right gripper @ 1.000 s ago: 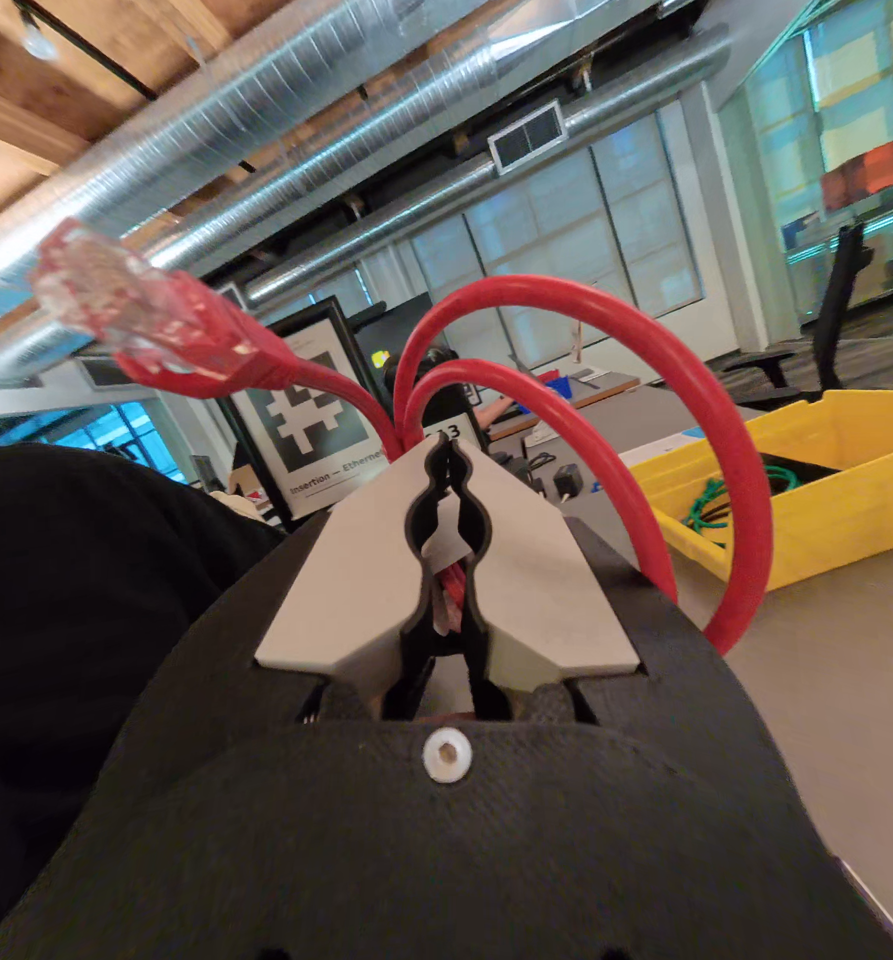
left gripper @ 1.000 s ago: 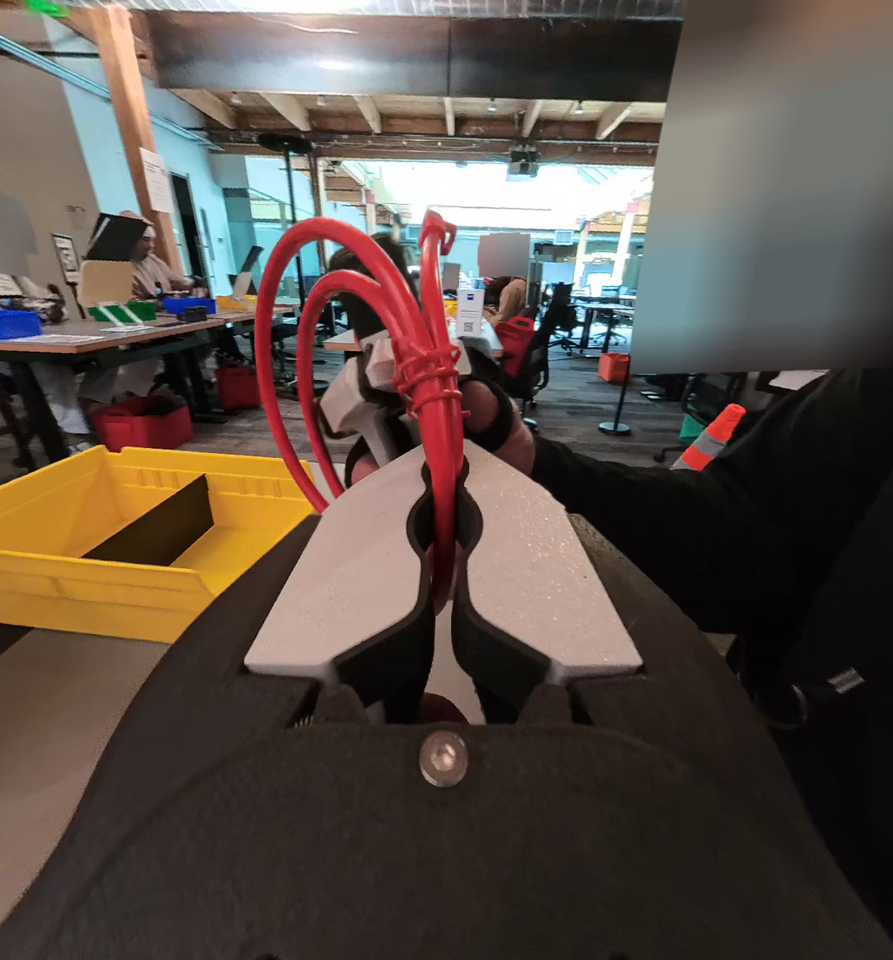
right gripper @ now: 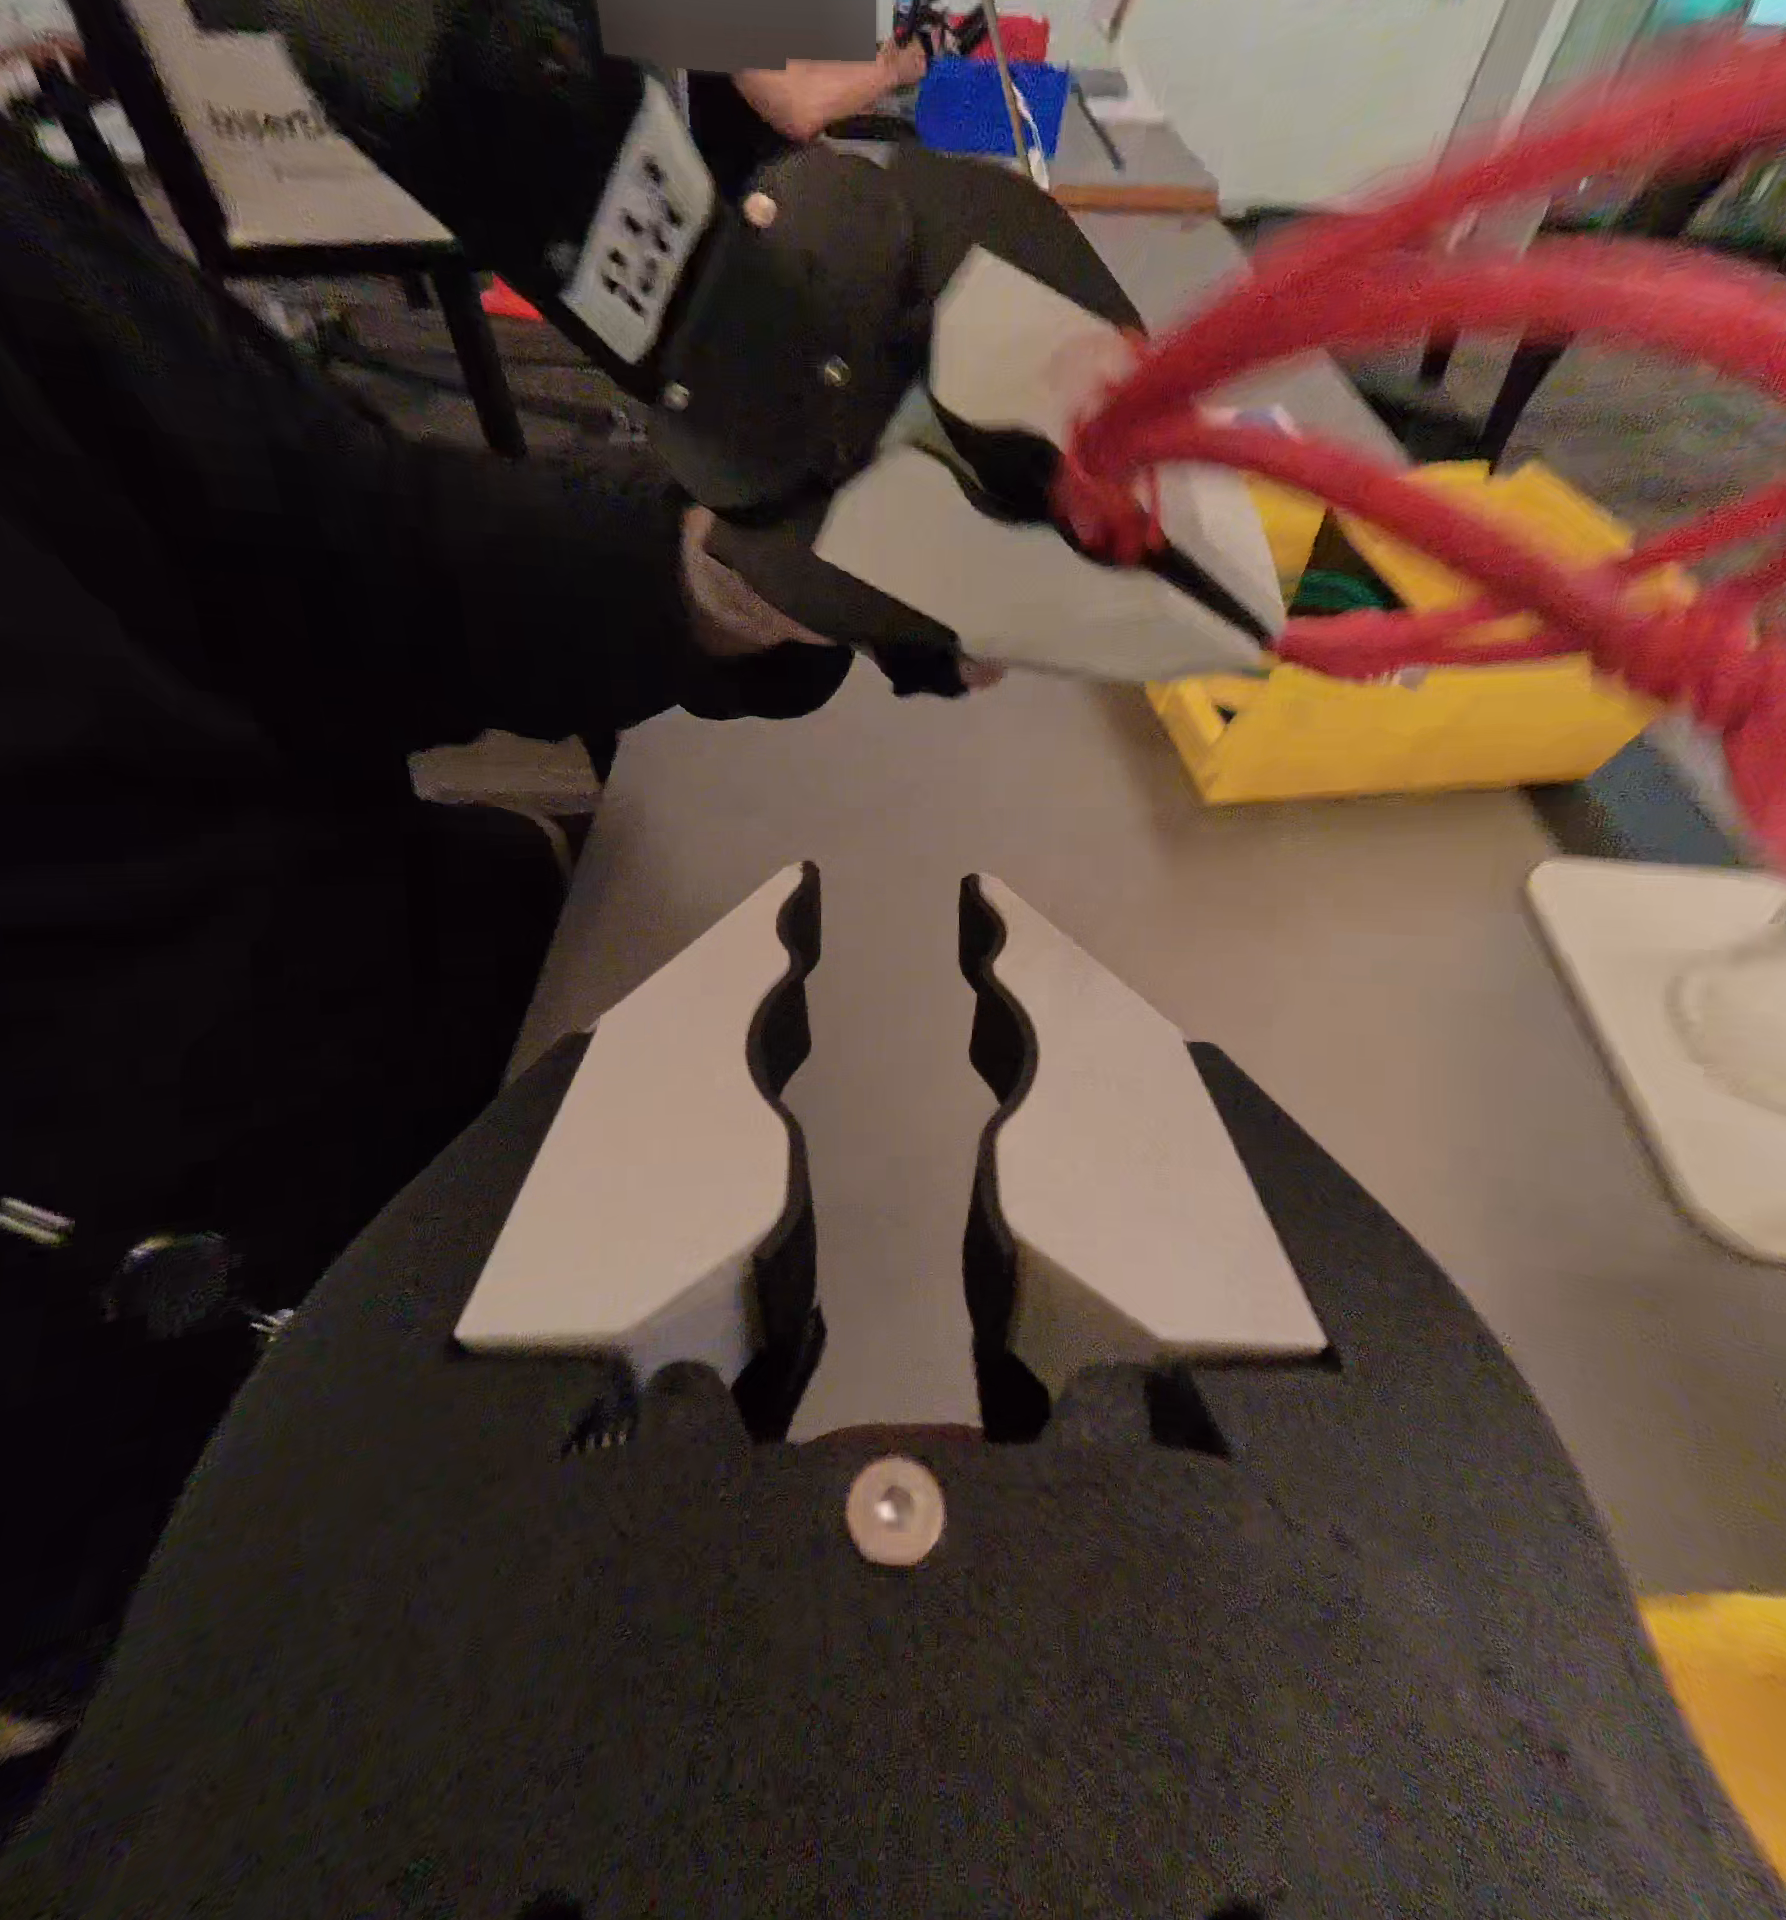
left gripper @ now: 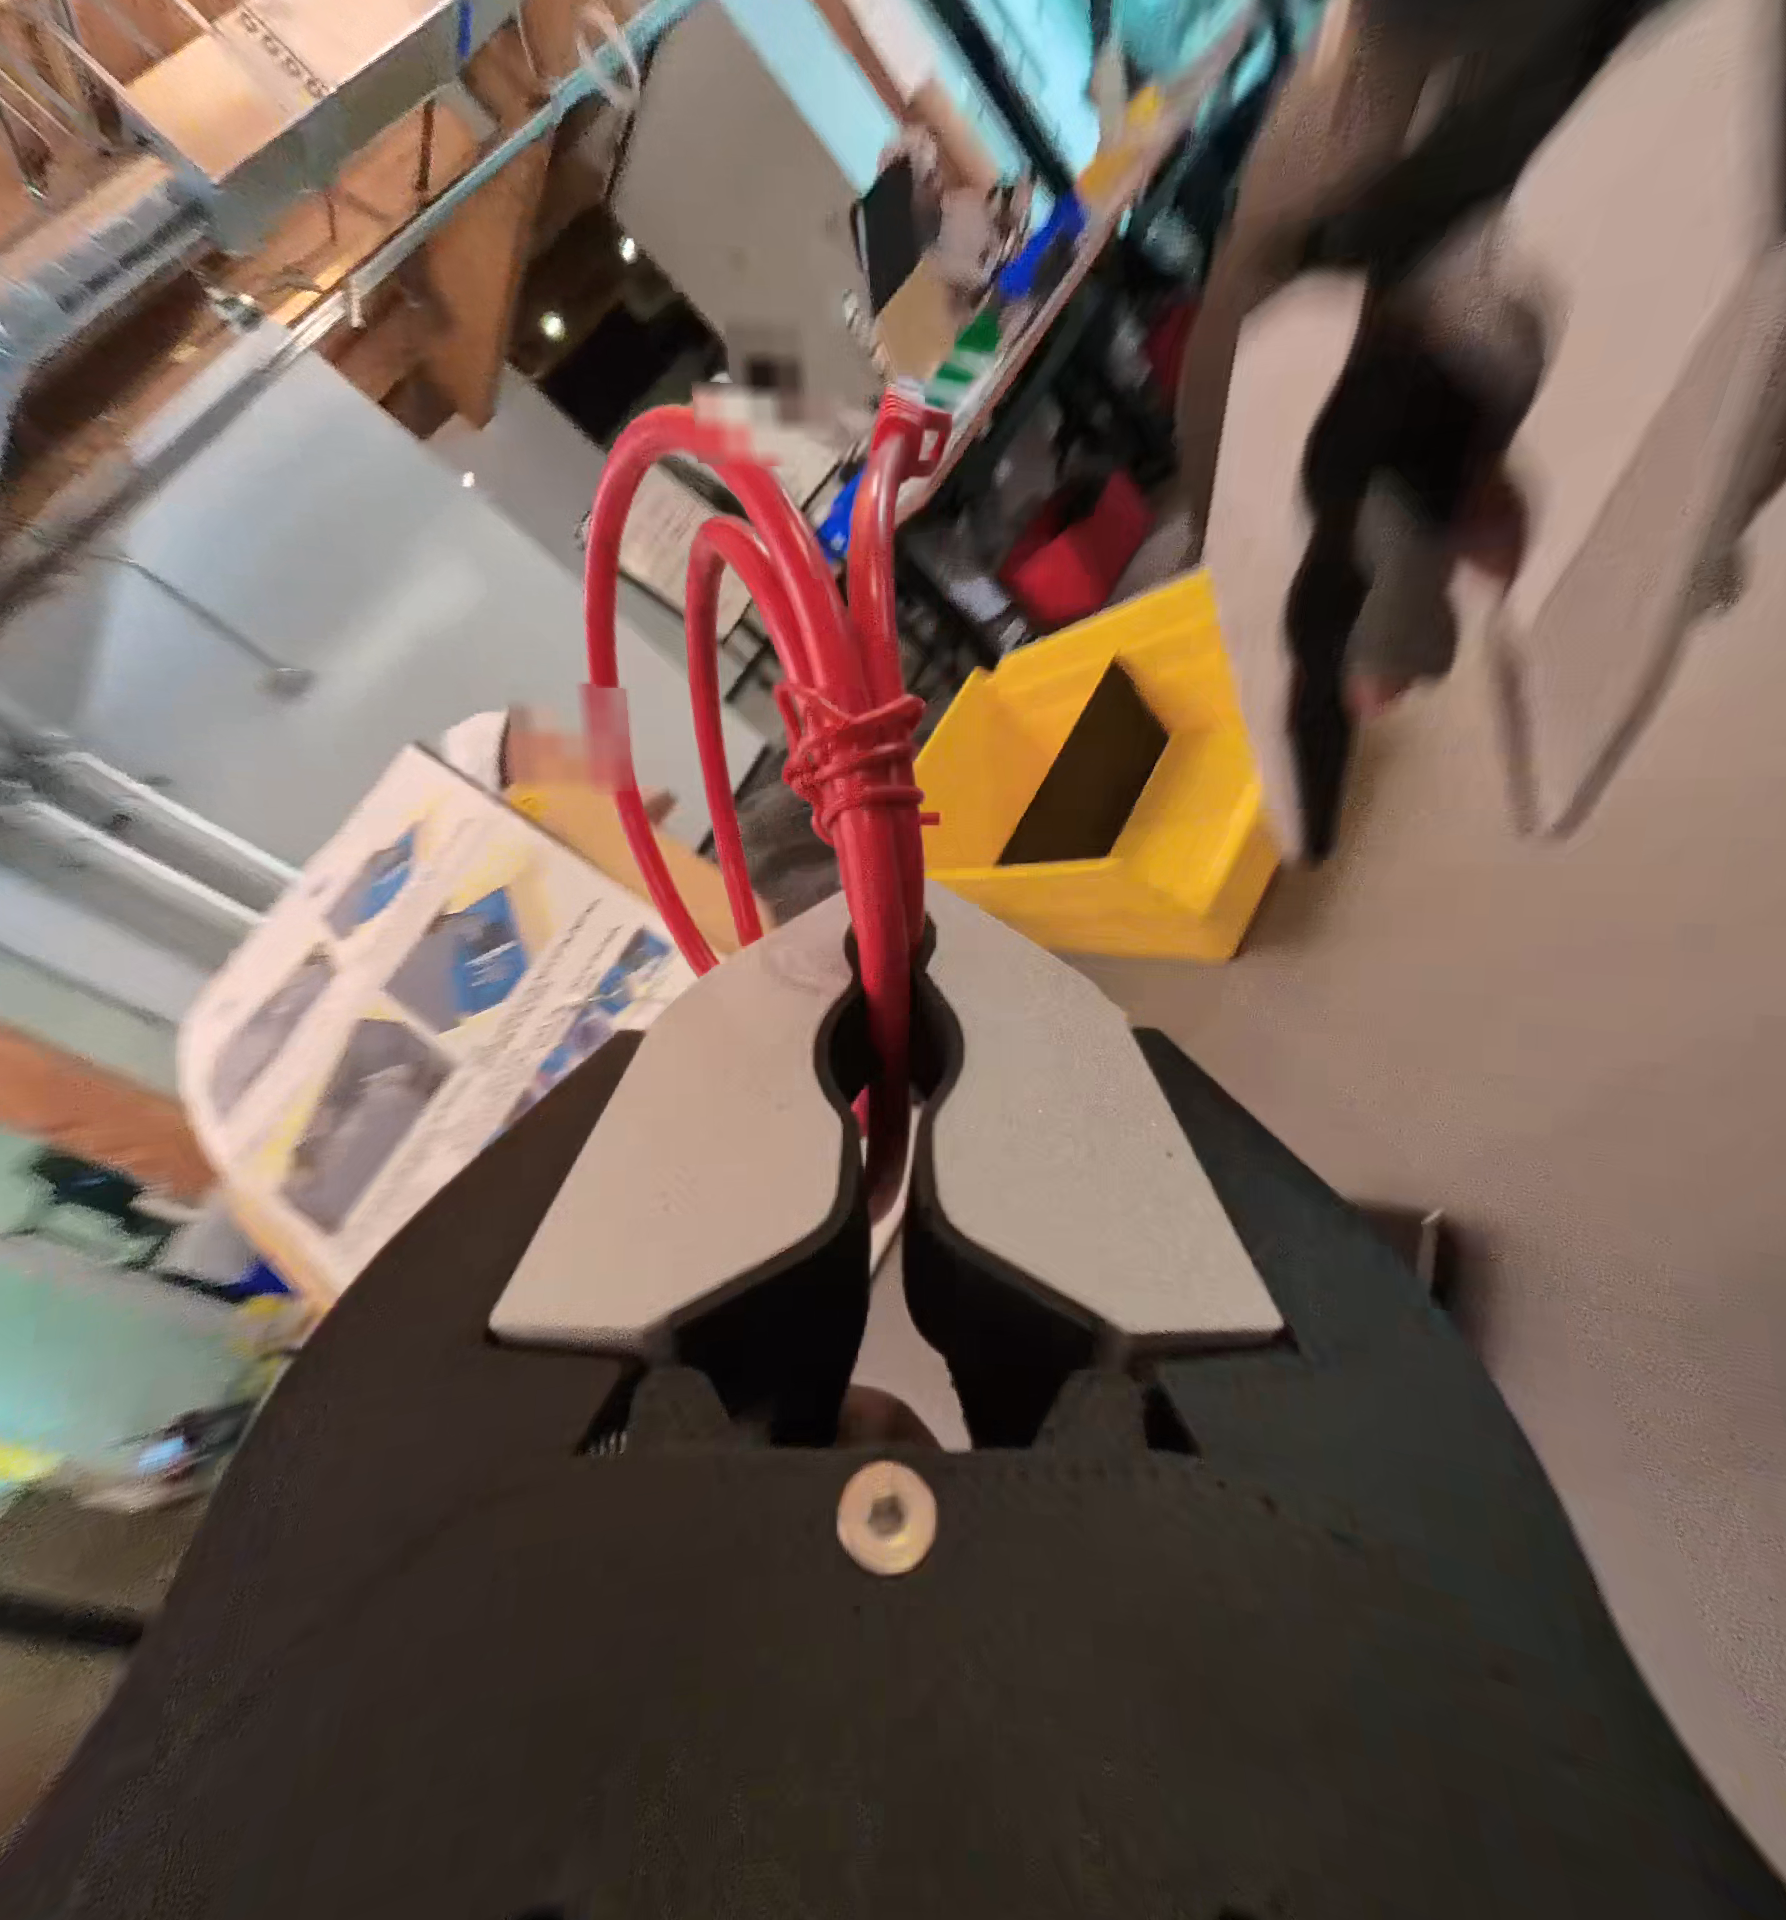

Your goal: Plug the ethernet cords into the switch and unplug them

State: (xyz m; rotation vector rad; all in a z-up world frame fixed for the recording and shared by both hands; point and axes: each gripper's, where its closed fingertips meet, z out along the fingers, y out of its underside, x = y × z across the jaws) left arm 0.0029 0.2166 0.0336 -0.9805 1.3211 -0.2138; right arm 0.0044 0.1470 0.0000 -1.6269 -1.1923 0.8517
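Note:
A red ethernet cord [left gripper: 873, 831], coiled and tied with a red twist tie, is clamped between the fingers of my left gripper [left gripper: 889, 930], which is shut on the bundle just below the tie. Its loops and one plug end stick up beyond the fingertips. My right gripper [right gripper: 889, 883] is open and empty above the grey table [right gripper: 1180, 935]. In the right wrist view the left gripper [right gripper: 1159, 499] is ahead and higher, with the blurred cord [right gripper: 1491, 291] looping to the right. The right gripper [left gripper: 1388, 582] shows blurred in the left wrist view. I cannot make out the switch.
A yellow bin [right gripper: 1388, 727] with a divider and a green cord stands on the table beyond the left gripper; it also shows in the left wrist view [left gripper: 1107, 790]. A white board [right gripper: 1637, 1039] with a blurred white object lies at the right. Another yellow bin [right gripper: 1762, 1745] sits near right.
My right gripper has let go of the red cord, opened and dropped down toward the table. My left gripper keeps the cord and has swung and tilted; both views are blurred.

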